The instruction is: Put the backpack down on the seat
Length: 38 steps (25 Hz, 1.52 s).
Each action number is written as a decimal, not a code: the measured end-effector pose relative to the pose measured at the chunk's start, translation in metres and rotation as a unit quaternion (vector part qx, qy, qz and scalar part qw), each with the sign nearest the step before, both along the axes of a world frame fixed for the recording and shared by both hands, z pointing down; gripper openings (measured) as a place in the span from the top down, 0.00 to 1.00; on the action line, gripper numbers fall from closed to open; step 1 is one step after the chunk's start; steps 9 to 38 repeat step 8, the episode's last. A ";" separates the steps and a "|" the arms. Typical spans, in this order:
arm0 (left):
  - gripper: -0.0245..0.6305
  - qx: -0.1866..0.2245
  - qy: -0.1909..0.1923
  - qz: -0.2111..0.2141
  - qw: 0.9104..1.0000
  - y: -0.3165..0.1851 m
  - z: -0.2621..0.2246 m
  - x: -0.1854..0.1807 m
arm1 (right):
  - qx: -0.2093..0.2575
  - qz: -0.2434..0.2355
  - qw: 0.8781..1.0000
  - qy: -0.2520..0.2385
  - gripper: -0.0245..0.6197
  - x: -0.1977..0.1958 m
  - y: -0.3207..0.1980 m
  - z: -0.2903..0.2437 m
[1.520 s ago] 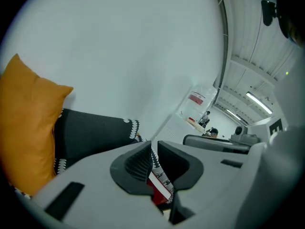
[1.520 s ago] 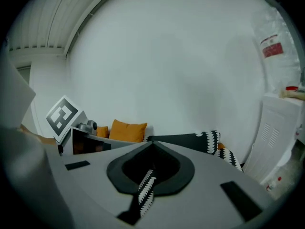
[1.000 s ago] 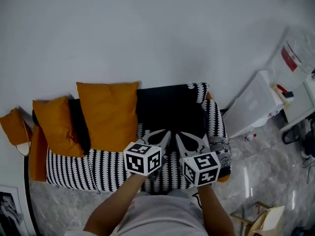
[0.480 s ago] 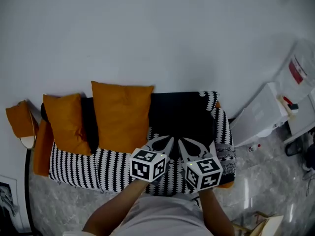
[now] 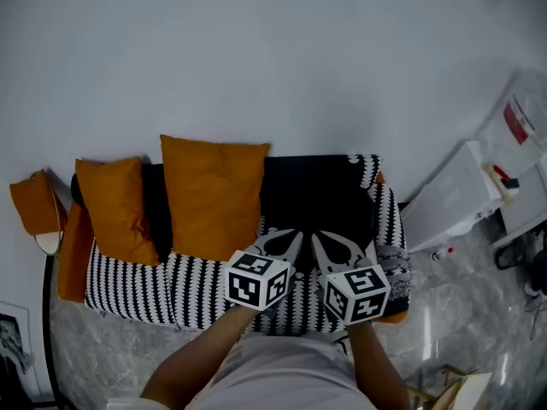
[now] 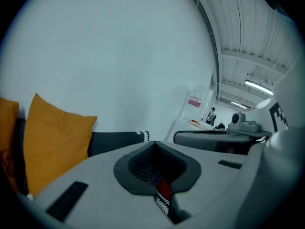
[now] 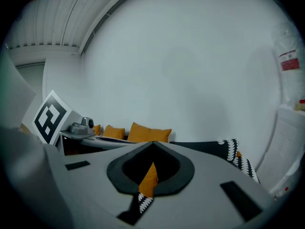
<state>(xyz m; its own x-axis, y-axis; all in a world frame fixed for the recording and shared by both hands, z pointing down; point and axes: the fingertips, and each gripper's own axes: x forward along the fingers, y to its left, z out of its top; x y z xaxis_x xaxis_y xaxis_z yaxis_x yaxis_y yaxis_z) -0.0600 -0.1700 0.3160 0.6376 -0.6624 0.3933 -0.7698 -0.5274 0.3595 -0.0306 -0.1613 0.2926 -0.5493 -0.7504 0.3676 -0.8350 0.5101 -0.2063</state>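
Note:
A sofa (image 5: pixel 137 289) with a black-and-white zigzag cover stands against the white wall. On its right half lies a black mass (image 5: pixel 312 196); I cannot tell whether it is the backpack or the sofa's dark back. My left gripper (image 5: pixel 293 236) and right gripper (image 5: pixel 317 237) hover side by side over the front of the seat, pointing at that black area. Both are shut with nothing between the jaws. In the left gripper view the jaws of the left gripper (image 6: pixel 153 143) meet; in the right gripper view those of the right gripper (image 7: pixel 152 143) meet too.
Two orange cushions (image 5: pixel 214 196) (image 5: pixel 113 207) lean on the sofa's left half, and a third orange piece (image 5: pixel 32 205) sits left of it. White appliances and a water dispenser (image 5: pixel 466 190) stand to the right on the marble floor (image 5: pixel 453 306).
The head view has shifted, so the sofa sits a little more to the right and lower. Both grippers keep their place side by side over the seat's front.

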 end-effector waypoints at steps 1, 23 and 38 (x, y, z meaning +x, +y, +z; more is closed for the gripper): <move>0.96 0.000 -0.001 0.001 1.000 0.000 0.000 0.001 | 0.000 0.000 1.000 0.001 0.96 0.000 0.000 0.000; 0.96 -0.006 -0.003 0.002 1.000 0.001 0.006 0.001 | -0.002 0.005 1.000 -0.001 0.96 0.002 -0.001 0.002; 0.96 -0.006 -0.003 0.002 1.000 0.001 0.006 0.001 | -0.002 0.005 1.000 -0.001 0.96 0.002 -0.001 0.002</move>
